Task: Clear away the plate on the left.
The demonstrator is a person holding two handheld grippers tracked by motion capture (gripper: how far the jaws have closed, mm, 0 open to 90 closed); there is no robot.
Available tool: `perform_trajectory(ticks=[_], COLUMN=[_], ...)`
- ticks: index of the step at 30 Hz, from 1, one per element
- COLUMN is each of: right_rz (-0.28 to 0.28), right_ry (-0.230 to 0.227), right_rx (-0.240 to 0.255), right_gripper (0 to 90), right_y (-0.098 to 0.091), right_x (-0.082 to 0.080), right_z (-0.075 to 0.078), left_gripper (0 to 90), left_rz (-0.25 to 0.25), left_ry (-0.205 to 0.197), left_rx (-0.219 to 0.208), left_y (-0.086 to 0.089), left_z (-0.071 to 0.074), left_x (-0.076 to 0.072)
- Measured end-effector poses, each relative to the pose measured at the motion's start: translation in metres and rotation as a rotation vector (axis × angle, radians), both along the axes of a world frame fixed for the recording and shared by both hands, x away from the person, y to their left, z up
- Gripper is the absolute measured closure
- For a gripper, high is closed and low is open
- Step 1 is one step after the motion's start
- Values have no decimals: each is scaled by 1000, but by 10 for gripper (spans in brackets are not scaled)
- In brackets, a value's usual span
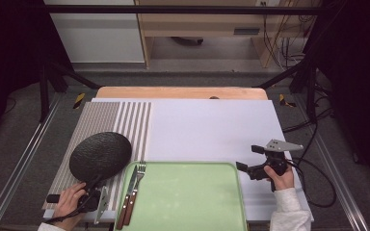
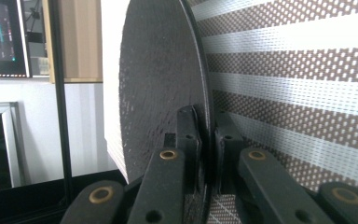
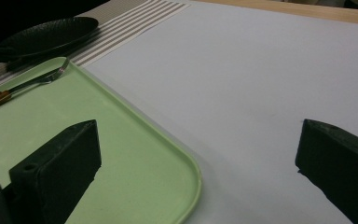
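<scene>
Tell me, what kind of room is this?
Probably a lab set up for recording table-setting: a table framed by a dark rig, loose cables behind it, and hand-held grippers, the left gripper clamped on a black plate.

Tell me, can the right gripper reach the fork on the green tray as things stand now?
Probably yes: the right gripper is open beside the green tray, and nothing stands between it and the fork.

A green tray [image 1: 188, 202] sits at the near edge of the table. A fork [image 1: 138, 183] and a knife [image 1: 127, 195] with brown handles lie side by side on its left part. A striped mat [image 1: 125, 120] lies on the left, on a big white sheet [image 1: 212, 130].
</scene>
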State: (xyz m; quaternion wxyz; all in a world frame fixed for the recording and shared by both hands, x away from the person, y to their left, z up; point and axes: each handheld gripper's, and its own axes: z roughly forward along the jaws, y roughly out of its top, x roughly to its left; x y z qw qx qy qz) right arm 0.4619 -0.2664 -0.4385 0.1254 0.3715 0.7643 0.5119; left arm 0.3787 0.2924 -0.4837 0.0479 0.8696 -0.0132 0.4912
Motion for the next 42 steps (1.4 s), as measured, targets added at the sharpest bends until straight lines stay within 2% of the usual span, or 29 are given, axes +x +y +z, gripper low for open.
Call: perform_trajectory(ticks=[6, 12, 13, 16, 17, 24, 34, 42], right_rz=[1, 1, 1, 1, 0, 0, 0, -1], right_ry=[1, 1, 1, 1, 1, 1, 3, 1], right_rx=[-1, -1, -1, -2, -2, -2, -4, -4], right_gripper=[6, 6, 6, 6, 6, 6, 6, 6], right_y=[0, 0, 0, 0, 0, 0, 0, 0], right_x=[0, 0, 0, 0, 0, 0, 1, 1], right_z=[0, 0, 0, 0, 0, -1, -1, -1], left_gripper=[858, 859, 859, 860, 860, 860, 862, 863], left_rz=[9, 10, -6, -8, 9, 6, 14, 7], left_ry=[-20, -15, -18, -17, -12, -7, 15, 18], left_rx=[-18, -37, -34, -36, -43, -44, -77, -69], left_y=[0, 1, 1, 0, 1, 0, -1, -3], left_z=[4, 6, 7, 7, 7, 9, 13, 16], left_x=[0, 1, 2, 2, 1, 2, 3, 6])
